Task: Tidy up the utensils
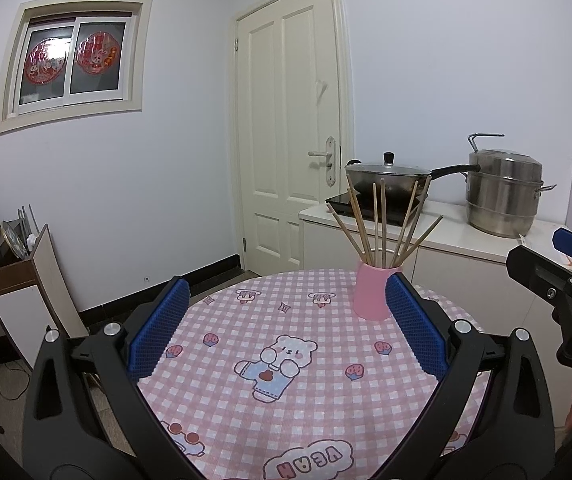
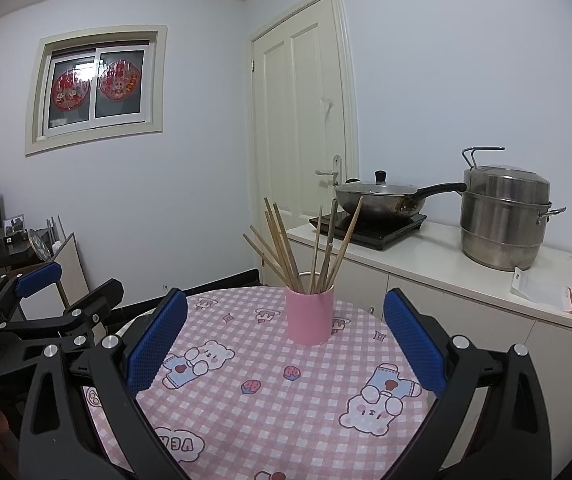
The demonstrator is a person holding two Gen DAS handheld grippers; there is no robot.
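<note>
Seeing both claws spread wide and empty: left claw (image 1: 284,328), right claw (image 2: 286,340), hovering above the round counter with pink gingham bear-print cloth (image 2: 270,400). Pink cylindrical cup (image 2: 310,314) stands upright near the far edge, wooden chopsticks (image 2: 306,248) fanned inside. I see lidded wok (image 2: 382,200) behind.

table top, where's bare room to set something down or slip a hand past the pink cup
The tablecloth is bare on the near side of the pink cup, between the open jaws of the right gripper, and left of the cup. Crowded only above the cup, where the chopsticks fan out.
</note>
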